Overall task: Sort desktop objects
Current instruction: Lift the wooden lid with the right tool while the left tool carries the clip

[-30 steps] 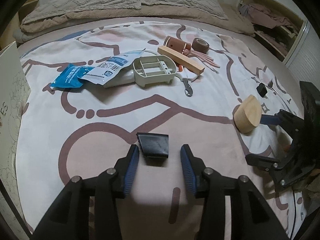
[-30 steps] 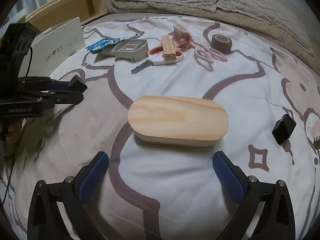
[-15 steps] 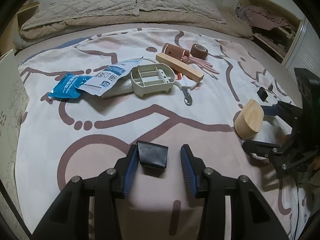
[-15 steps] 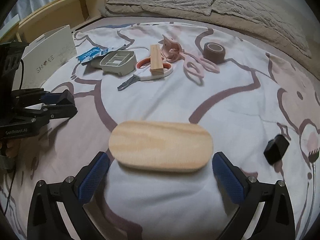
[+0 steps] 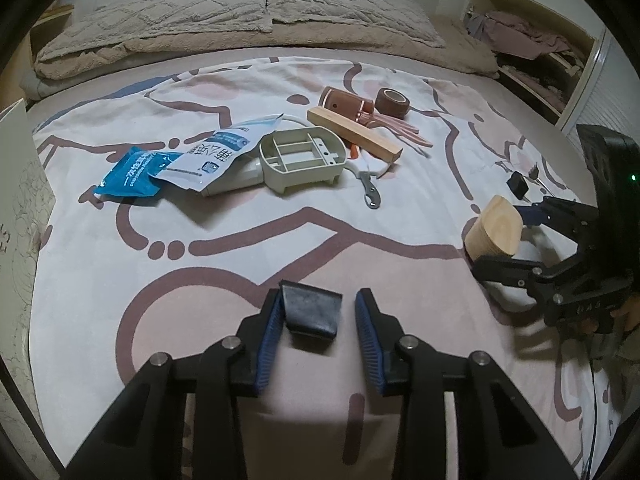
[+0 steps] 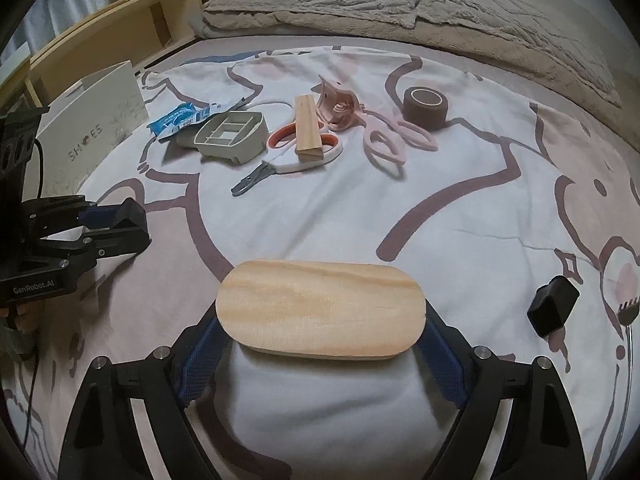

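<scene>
On the patterned bedsheet [image 5: 240,240], short of the grey tray [image 5: 302,158], your right gripper [image 6: 320,340] clamps the oval wooden block [image 6: 320,312] while your left gripper [image 5: 316,316], jaws apart, must close on the black wedge [image 5: 311,310].

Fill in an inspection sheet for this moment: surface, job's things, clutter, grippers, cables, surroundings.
Surface: patterned bedspread, wrinkled.
Job's things: oval wooden block between the right gripper's fingers; small black block between the left gripper's fingers; beige tray, wooden stick lying across scissors, tape roll and blue packets grouped farther up.
Clutter: second black block off to the right, alone.
Grippers: right gripper closed on the wooden block's ends; left gripper open, its left pad touching the black block, a gap on the right.
Cables: black cable hanging below the left gripper.
Surroundings: pillows, white shoebox, wooden shelf.
</scene>
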A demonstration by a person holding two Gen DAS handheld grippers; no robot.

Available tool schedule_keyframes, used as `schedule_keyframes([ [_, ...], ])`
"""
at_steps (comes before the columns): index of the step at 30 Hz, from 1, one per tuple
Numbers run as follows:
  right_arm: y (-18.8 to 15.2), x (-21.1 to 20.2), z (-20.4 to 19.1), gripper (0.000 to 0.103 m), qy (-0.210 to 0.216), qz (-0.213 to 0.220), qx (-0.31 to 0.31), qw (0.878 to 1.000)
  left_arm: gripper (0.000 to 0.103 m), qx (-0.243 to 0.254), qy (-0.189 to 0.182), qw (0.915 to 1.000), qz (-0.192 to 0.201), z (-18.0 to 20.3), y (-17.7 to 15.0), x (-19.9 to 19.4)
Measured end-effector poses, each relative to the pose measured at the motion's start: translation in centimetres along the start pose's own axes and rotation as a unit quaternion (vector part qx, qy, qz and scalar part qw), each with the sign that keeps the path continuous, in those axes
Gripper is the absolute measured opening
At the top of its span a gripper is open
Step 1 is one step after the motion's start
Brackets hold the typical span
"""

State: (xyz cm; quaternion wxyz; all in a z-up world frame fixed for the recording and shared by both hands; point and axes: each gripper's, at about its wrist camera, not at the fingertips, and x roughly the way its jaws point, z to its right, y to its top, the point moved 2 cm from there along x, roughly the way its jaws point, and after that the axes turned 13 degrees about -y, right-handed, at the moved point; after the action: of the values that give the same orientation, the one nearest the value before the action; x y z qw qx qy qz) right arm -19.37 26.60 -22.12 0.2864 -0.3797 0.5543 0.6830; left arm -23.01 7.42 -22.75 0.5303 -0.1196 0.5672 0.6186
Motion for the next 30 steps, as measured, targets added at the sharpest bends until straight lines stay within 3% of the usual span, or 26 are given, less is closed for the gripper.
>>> schedule_keyframes([
  [5, 0.2, -0.1, -0.1, 0.089, -0.003, 0.0, 0.002, 1.0, 0.029, 0.001, 0.006, 1.0, -0.002, -0.1, -0.1, 0.1],
  [16, 2.0, -1.3, -0.3, 0.089, -0.02, 0.026, 0.021, 0.999, 0.029, 0.039, 0.012, 0.9991, 0.011, 1.8, 0.9, -1.0],
  [30, 5.5, -5.5, -2.1, 0.089, -0.003, 0.072, 0.024, 0.997, 0.029, 0.037, 0.023, 0.9974, 0.058, 1.5, 4.6, -6.8],
])
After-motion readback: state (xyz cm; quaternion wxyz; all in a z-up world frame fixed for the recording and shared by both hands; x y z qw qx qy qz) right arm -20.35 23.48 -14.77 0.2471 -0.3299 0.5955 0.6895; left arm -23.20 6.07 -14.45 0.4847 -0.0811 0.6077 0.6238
